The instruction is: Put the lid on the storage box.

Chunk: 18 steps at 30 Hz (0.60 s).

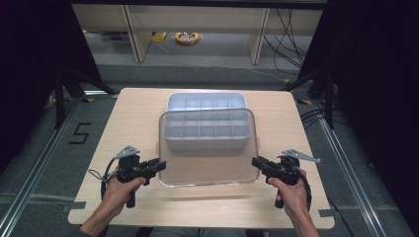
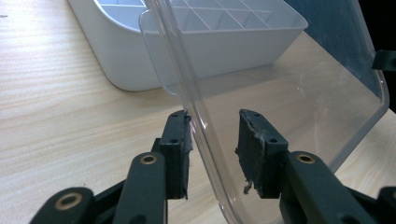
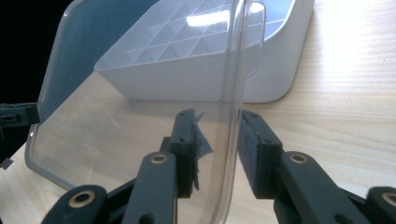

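A clear plastic lid (image 1: 207,165) hangs between my two grippers, in front of and partly over a white compartment box (image 1: 170,101) on the wooden table. My left gripper (image 1: 160,165) is shut on the lid's left rim. In the left gripper view the rim (image 2: 201,135) runs between the pads of that gripper (image 2: 215,126), with the box (image 2: 140,60) beyond. My right gripper (image 1: 256,162) is shut on the lid's right rim. In the right gripper view the rim (image 3: 231,140) stands between the pads of that gripper (image 3: 218,121), and the box (image 3: 280,65) lies behind.
The light wooden table (image 1: 133,123) has bare wood on both sides of the box and along its front edge. Beyond its far edge are grey floor, wooden furniture legs (image 1: 133,34) and cables (image 1: 291,44). Black curtains flank both sides.
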Motion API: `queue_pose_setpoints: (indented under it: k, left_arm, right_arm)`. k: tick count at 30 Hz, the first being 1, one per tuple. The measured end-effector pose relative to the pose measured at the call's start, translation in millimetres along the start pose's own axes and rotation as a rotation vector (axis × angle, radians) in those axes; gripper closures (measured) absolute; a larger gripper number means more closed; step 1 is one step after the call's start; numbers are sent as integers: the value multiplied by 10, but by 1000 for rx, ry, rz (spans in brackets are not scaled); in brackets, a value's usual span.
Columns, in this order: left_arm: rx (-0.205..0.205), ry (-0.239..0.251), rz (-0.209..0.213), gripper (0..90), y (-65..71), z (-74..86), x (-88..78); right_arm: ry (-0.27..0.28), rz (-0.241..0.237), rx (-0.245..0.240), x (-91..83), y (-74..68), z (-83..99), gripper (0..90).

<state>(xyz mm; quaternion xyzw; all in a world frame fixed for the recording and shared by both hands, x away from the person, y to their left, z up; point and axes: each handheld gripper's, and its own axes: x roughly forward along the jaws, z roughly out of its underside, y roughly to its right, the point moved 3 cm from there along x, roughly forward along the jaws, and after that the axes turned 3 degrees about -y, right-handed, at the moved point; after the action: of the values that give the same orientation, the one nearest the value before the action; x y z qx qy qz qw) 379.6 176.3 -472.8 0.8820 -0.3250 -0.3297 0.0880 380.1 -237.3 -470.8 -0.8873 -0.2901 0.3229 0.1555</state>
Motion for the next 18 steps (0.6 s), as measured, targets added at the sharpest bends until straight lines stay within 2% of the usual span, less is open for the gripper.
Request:
queue_pose_setpoints:
  k: [1,3,4,5,6,7,8,9,10,11,13,15,16,17,18]
  left_arm:
    - [0,7,-8,634,0,-21,3]
    - [-1,18,-10,638,-8,-73,11]
    - [-7,26,-15,637,-11,-103,17]
    - [-5,28,-17,637,-20,-133,21]
    - [-7,34,-17,637,-32,-165,27]
    - [-8,37,-20,638,-40,-192,28]
    - [-11,42,-19,639,-53,-238,33]
    - [-13,47,-18,639,-64,-279,34]
    - [-12,54,-18,640,-77,-313,34]
    - [-11,61,-18,641,-100,-366,39]
    - [-23,68,-19,643,-140,-437,53]
    - [-27,74,-29,639,-183,-523,75]
    - [-28,79,-39,640,-193,-556,84]
    - [-27,91,-36,639,-202,-587,101]
    - [-29,86,-40,639,-207,-614,105]
  right_arm:
    - [7,-1,-37,13,36,-13,688]
    - [13,14,-33,30,46,-39,688]
    - [9,17,-9,41,25,-63,686]
    - [9,17,-9,41,25,-63,686]
    - [15,18,-34,53,42,-87,685]
    - [14,20,-17,63,25,-103,685]
    - [20,19,-34,73,40,-127,685]
    - [18,16,-2,83,15,-155,684]
    - [34,25,-38,110,45,-186,683]
    - [38,21,-41,121,47,-206,683]
    - [35,8,14,147,-7,-267,683]
    - [52,12,-13,194,7,-342,682]
    - [57,12,-13,213,-2,-377,682]
    - [52,21,8,227,-26,-408,680]
    - [60,27,-23,249,2,-453,676]
